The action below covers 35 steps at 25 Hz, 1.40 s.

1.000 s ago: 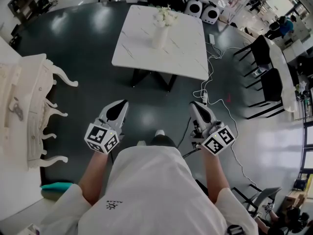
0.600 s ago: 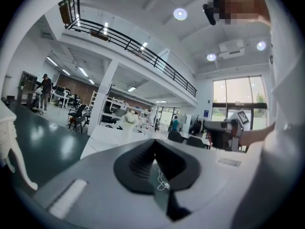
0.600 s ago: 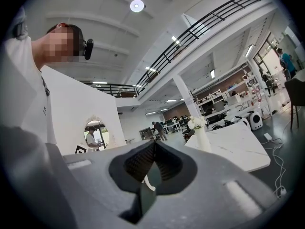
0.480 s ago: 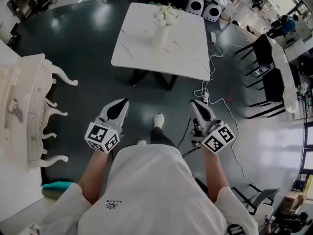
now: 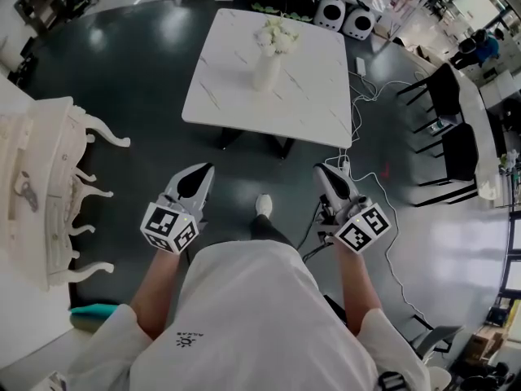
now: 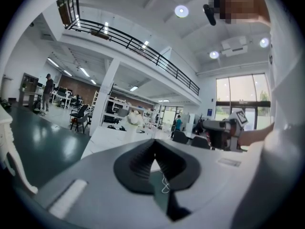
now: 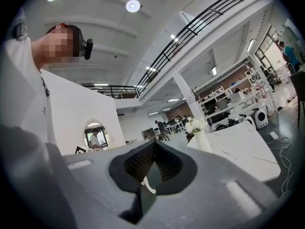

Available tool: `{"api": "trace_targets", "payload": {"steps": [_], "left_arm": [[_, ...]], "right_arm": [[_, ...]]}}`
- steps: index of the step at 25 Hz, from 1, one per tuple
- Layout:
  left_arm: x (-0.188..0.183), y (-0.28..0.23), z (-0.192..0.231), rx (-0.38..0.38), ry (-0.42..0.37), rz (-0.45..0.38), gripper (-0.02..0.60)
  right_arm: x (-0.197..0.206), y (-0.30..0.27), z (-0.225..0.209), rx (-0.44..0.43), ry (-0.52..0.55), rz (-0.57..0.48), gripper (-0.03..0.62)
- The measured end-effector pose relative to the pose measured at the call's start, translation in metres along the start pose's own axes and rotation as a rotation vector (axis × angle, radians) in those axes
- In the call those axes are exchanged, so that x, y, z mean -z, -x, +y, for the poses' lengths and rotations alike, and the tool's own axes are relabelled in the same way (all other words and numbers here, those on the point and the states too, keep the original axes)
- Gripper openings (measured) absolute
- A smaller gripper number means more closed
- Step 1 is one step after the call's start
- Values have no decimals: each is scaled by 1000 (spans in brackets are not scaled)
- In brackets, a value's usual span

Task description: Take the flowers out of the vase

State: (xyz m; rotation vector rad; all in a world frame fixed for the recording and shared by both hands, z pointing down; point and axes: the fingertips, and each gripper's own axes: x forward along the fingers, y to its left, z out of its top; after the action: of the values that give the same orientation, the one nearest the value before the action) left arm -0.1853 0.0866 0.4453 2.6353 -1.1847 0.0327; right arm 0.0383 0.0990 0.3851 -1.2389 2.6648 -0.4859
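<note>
A white vase [image 5: 266, 70] holding white flowers [image 5: 275, 32] stands on the far half of a white marble table [image 5: 309, 96] in the head view, well ahead of both grippers. My left gripper [image 5: 198, 179] and right gripper [image 5: 326, 177] are held side by side at waist height, both shut and empty. In the right gripper view the vase [image 7: 202, 139] and flowers [image 7: 194, 124] show just right of my shut jaws' tip [image 7: 155, 146]. The left gripper view has shut jaws [image 6: 153, 146], with the table [image 6: 107, 136] beyond and the right gripper [image 6: 223, 130] off to the right.
An ornate white cabinet [image 5: 45, 194] stands at the left. Black chairs [image 5: 452, 133] line the right side. White cables [image 5: 365, 141] trail across the dark floor beside the table's right corner. Several black and white machines [image 5: 334, 10] sit behind the table.
The table and vase have drawn nearer and lower in the head view as the person steps forward. Both grippers travel along, still shut and side by side.
</note>
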Motion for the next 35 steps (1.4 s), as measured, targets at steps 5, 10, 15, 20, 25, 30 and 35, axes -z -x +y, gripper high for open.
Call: {"api": "trace_targets", "payload": {"steps": [5,10,15,20,25,30,35], "left_arm": [[-11,-33,8,-15,-6,-3,-11],[-18,-69,13,-30,-6,0,-11],[-26,-103,19,-47,-6,4,-11],[-31,-138,24,-71,-3,8,-11],[-36,-172,28,-94,-6,1,-11],[-40,-206,33,-110,-19,-5,-11],[-38,-224,36,-132,-14,1,-11]], "right_arm": [[-13,-18,-33,-14,-10,-1,2],[-22,-35,-67,-39,-19,8,2],[-33,-52,-101,-62,-35,11,2],[-38,-68,-133,-89,-13,33,2],[-46,-78,-163,-113,-12,46,2],[-51,-89,-194,-133,-18,57,2],[-50,-100,-210,-166,-35,70,2]]}}
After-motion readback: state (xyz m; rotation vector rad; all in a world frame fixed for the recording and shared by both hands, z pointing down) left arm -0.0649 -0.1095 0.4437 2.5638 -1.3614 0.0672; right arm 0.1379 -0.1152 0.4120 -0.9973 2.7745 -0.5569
